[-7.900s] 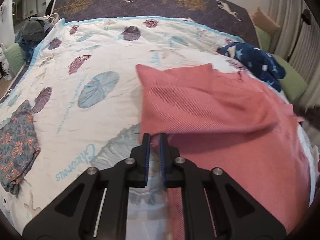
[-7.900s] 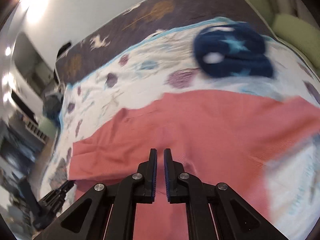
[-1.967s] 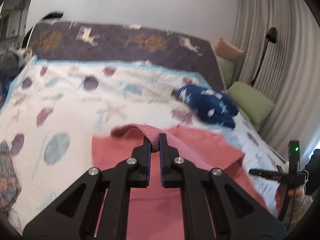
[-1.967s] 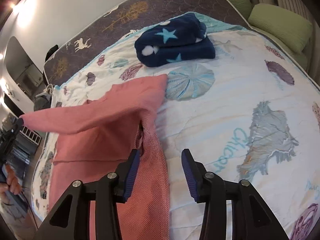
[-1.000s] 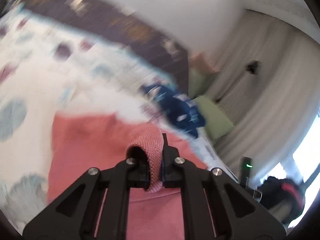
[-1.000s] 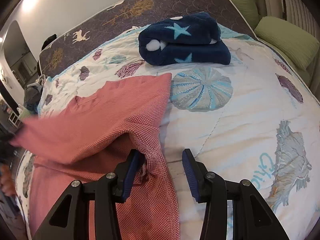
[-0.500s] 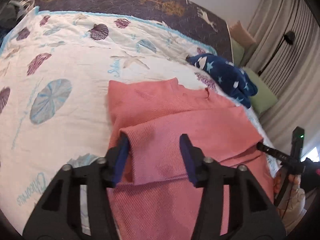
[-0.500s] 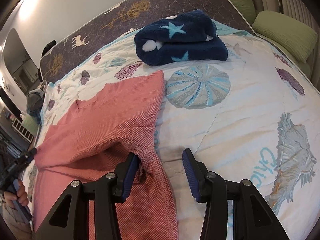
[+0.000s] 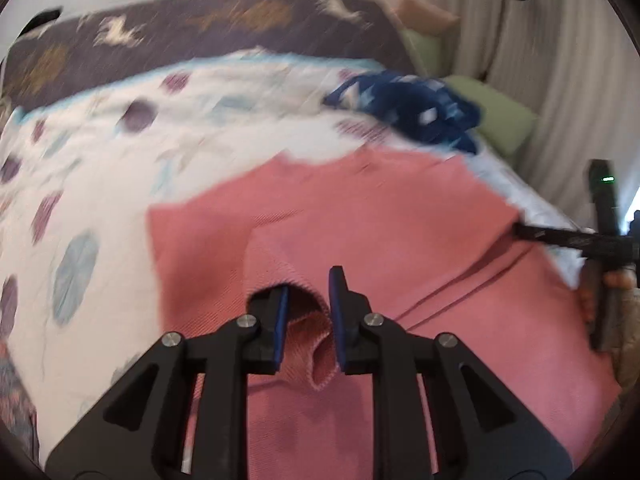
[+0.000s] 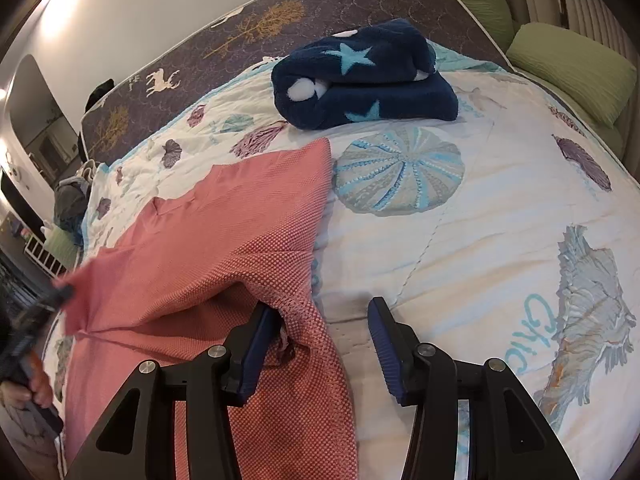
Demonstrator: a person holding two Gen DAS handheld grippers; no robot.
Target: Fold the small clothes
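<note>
Closest in, the left gripper (image 9: pixel 306 312) has its jaws parted, and a rumpled fold of the pink garment (image 9: pixel 360 216) sits loosely in the gap between them — not pinched. Ahead of that gripper the garment spreads flat across the quilt (image 9: pixel 100 168), a sleeve folded over its body, its neckline on the far side. Off to the right of the left gripper, the right gripper's dark frame reaches in at the garment's edge.

On the other side, the right gripper (image 10: pixel 322 334) is spread wide. Its left finger (image 10: pixel 256 344) touches the raised, folded edge of the pink garment, while the right finger hangs over bare quilt; nothing is clamped between them. To the gripper's left the garment runs away in a long slope, and at its far left edge the left gripper shows as a blurred dark shape.

Farther ahead of the right gripper lies a sea-urchin print on the quilt, and beyond it a folded navy star blanket (image 10: pixel 364 80). Past that rise the dark deer-patterned headboard (image 10: pixel 240 36) and, to the far right, green pillows (image 10: pixel 572 68).
</note>
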